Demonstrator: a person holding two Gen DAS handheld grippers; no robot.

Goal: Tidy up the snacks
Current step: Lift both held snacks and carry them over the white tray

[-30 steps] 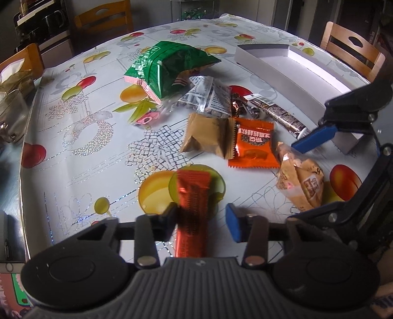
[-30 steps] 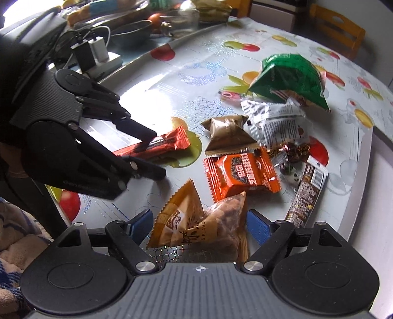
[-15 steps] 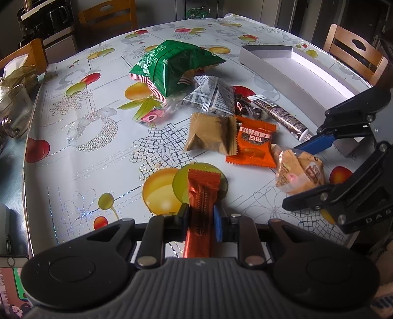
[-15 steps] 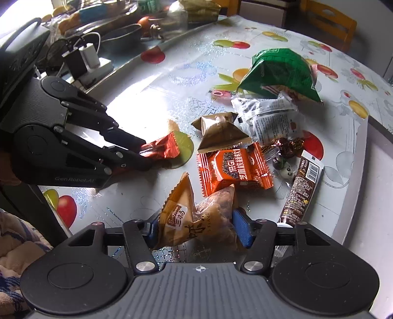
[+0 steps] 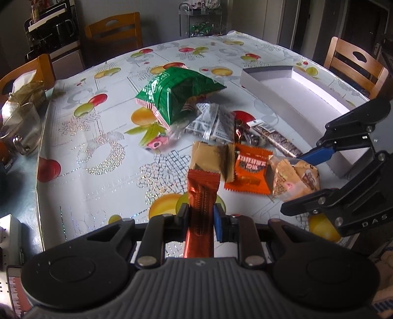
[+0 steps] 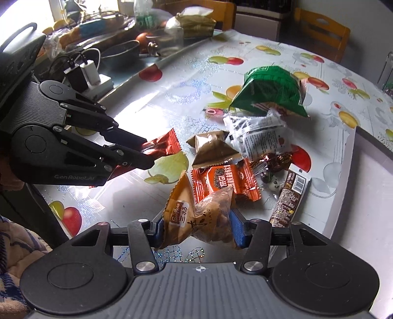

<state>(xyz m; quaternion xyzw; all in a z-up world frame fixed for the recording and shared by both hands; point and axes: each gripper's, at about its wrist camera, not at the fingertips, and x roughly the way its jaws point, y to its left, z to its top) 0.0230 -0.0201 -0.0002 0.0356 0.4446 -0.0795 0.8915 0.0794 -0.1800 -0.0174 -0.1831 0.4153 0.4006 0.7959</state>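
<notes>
Your left gripper (image 5: 201, 217) clamps the shiny red foil bar (image 5: 202, 196); your right gripper (image 6: 196, 229) squeezes the tan crinkled nut pouch (image 6: 196, 218). Both wrappers are slick: jerking toward the white cardboard tray (image 5: 267, 79) risks slippage.

We're in a home dining room here, and the signs are all over. A table (image 5: 81, 157) fills the middle of the left wrist view, dressed in a glossy tablecloth printed with fruit, with wooden chairs (image 5: 113, 32) drawn up at its far edge at upper left and another chair (image 5: 356, 66) at upper right. Top left, a dark cabinet (image 5: 51, 36) carries a kettle or jug, and at top centre stands a wire rack (image 5: 200, 22). In the right wrist view, the upper left holds a cluttered counter with a bowl (image 6: 120, 51), a plugged-in power strip (image 6: 91, 78) and a tissue pack (image 6: 194, 18).
</notes>
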